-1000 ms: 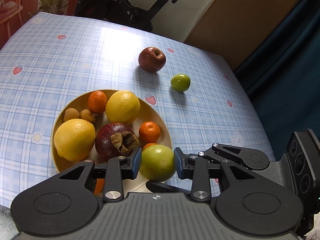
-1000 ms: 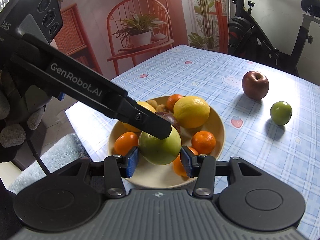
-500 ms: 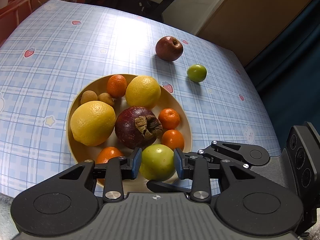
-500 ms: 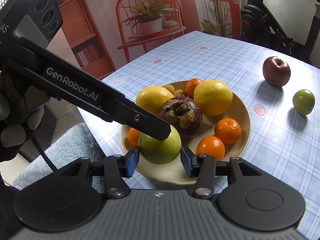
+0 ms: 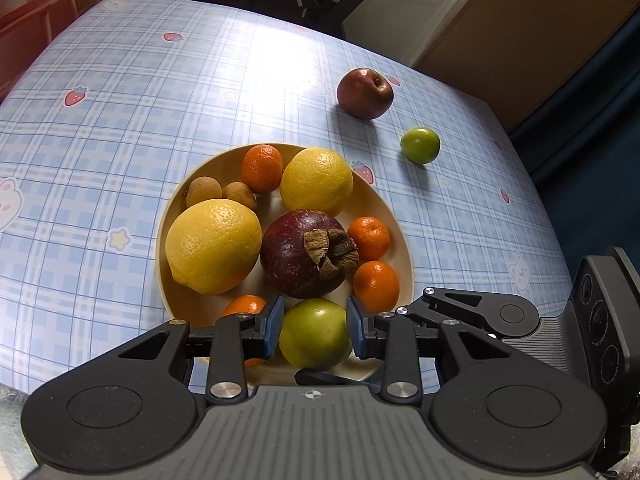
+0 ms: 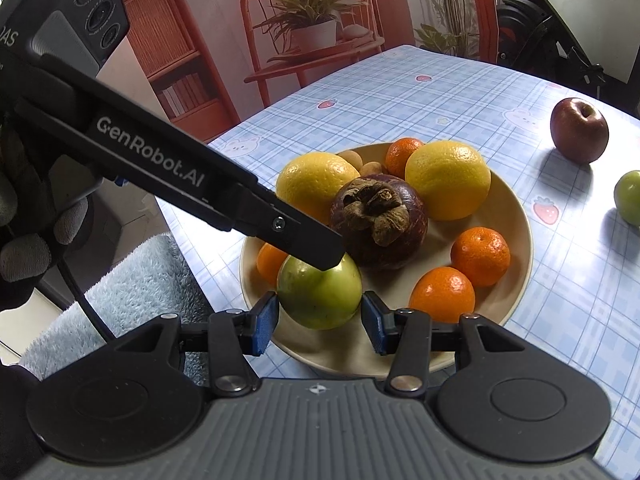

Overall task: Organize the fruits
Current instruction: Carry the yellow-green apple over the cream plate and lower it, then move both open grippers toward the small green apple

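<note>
A large green fruit [image 5: 315, 333] is held above the near edge of a beige plate [image 5: 400, 216]. My left gripper [image 5: 315, 330] is shut on it, both blue pads touching its sides. My right gripper [image 6: 319, 322] is around the same green fruit [image 6: 320, 294], and its jaws stand a little wider than the fruit, with a gap at the right pad. The plate [image 6: 516, 216] holds two yellow citrus, a dark mangosteen [image 5: 308, 254], several small oranges and two brown longans. A red apple [image 5: 364, 89] and a small green fruit [image 5: 420, 145] lie on the tablecloth beyond.
The blue checked tablecloth [image 5: 120, 120] covers the table. Its near edge and a pale blue fluffy rug [image 6: 132, 292] are below the plate. An orange chair with a potted plant [image 6: 312, 32] and an exercise bike [image 6: 560, 40] stand beyond the table.
Both grippers have risen and pulled back with the large green fruit, so more of the plate shows. The right gripper's jaws have opened slightly away from the fruit.
</note>
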Tool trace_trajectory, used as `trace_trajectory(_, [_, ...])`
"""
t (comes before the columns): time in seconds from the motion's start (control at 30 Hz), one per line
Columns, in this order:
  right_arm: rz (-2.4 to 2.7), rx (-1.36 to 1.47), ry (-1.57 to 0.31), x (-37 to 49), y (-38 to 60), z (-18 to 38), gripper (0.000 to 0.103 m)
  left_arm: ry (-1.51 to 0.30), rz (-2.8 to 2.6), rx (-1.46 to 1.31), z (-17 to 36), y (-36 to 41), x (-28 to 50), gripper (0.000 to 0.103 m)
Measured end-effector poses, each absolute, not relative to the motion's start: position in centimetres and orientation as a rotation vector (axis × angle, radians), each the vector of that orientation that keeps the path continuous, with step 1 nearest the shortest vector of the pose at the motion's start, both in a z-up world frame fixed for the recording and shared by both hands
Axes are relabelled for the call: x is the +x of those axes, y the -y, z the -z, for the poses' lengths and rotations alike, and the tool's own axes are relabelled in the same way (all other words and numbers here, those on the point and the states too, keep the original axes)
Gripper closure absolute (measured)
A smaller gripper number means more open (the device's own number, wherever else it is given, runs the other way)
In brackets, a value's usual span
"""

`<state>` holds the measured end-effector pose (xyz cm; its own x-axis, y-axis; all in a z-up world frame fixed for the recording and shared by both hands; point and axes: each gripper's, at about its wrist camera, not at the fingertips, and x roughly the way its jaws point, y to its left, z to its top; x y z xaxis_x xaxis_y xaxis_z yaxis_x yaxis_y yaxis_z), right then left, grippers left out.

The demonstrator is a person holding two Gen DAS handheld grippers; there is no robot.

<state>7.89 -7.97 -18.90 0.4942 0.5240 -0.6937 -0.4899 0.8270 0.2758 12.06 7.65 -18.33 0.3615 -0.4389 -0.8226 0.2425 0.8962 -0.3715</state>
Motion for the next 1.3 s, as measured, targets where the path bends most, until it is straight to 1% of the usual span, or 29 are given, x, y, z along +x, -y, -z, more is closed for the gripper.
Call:
trace_trajectory(0.3, [-0.601, 0.074, -0.863, 7.9, 8.5, 19.0, 0.054, -1.087, 0.436, -0.211, 17.2, -8.3, 11.5, 0.067])
trace_trajectory(0.63, [-0.526, 0.14, -0.743, 6.6, 11.9, 16.6, 0.054, -0.975, 0.454, -0.138, 14.0, -7.2, 11.6, 0.067])
trace_trajectory(0.8, [-0.436, 0.12, -0.664, 6.7, 14.4, 15.2, 0.054, -0.9, 0.467, -0.086, 12.5, -4.9, 12.4, 0.067])
trace_trajectory(0.93, [-0.356, 0.103, -0.644, 7.5, 17.0, 15.3, 0.054, -0.864, 0.485, -0.047, 11.7, -2.7, 13.7, 0.067])
trace_trajectory(1.3, [-0.143, 0.125, -0.62, 11.6, 24.2, 17.4, 0.053, -0.866, 0.53, -0.027, 12.3, 4.2, 19.9, 0.067])
